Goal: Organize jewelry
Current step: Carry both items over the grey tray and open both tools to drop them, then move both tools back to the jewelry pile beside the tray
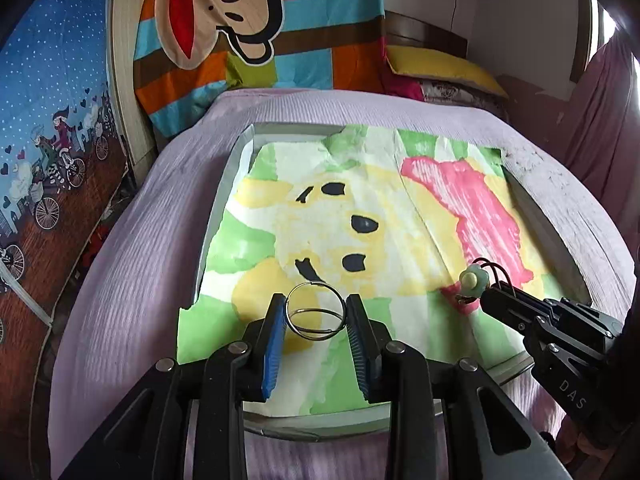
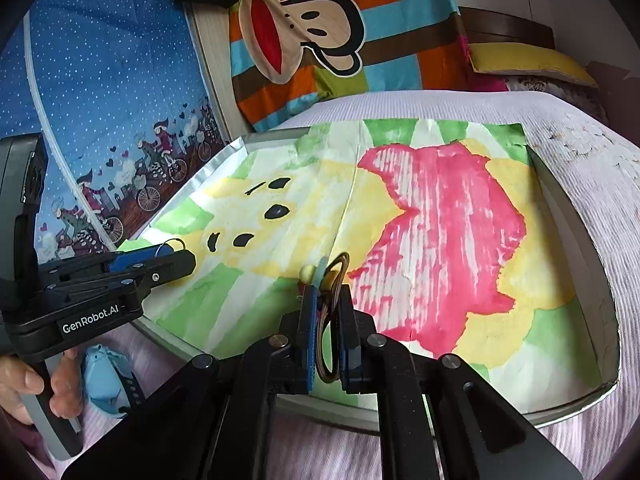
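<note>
A thin silver metal ring (image 1: 315, 311), apparently two wire hoops joined, sits clamped between the ribbed blue pads (image 1: 273, 354) of the left gripper (image 1: 316, 320) at lower centre of the left wrist view, held just above a wrinkled painted paper (image 1: 400, 208). The paper, washed in green, yellow and pink with black blotches, lines a shallow grey tray (image 1: 228, 184) resting on a ribbed lilac bedspread (image 1: 132, 272).

At right in the same view, the black right gripper (image 1: 486, 294) is closed on a brown elastic hair tie (image 1: 496, 274) carrying a pale, glossy flower-shaped bead (image 1: 474, 280). From the right wrist view the tie's (image 2: 332, 320) loops run down between the nearly shut blue pads (image 2: 310, 344), the bead (image 2: 307, 272) peeking out at the fingertips of that gripper (image 2: 326, 308); how much of the tie is pinched is hidden.

At left in that frame, the left gripper (image 2: 176, 252) shows only a sliver of its ring (image 2: 172, 245) behind its black finger. A hand (image 2: 40, 388) grips its handle at lower left, cut off by the frame edge. A light blue object (image 2: 108, 380) beside it is hard to identify. A striped cartoon-monkey blanket (image 2: 320, 40) fills the top centre.
</note>
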Action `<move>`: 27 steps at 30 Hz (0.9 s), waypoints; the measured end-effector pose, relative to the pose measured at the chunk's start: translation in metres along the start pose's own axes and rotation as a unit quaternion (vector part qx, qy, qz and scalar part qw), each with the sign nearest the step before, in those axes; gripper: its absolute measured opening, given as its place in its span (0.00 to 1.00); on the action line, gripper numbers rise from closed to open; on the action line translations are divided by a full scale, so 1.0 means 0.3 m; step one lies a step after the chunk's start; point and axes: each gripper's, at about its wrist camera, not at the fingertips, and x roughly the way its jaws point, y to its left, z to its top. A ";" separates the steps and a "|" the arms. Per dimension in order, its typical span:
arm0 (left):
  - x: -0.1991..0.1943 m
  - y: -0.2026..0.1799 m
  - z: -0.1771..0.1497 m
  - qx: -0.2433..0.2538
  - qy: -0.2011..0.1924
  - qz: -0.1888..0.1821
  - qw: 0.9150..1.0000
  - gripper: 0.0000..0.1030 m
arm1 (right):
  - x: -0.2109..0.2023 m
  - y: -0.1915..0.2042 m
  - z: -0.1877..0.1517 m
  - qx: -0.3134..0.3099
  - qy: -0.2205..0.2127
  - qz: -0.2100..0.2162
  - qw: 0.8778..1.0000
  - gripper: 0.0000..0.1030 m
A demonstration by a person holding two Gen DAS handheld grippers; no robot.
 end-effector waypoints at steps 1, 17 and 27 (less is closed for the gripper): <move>0.000 0.003 -0.001 0.000 0.002 -0.002 1.000 0.28 | -0.004 0.002 -0.003 -0.001 0.000 -0.003 1.000 0.19; -0.270 -0.001 -0.145 -0.014 -0.128 -0.024 0.991 0.83 | -0.386 -0.014 -0.108 0.019 -0.170 -0.040 0.984 0.81; -0.465 -0.026 -0.298 0.005 -0.204 -0.006 0.979 1.00 | -0.608 0.042 -0.252 0.009 -0.245 -0.063 0.968 0.98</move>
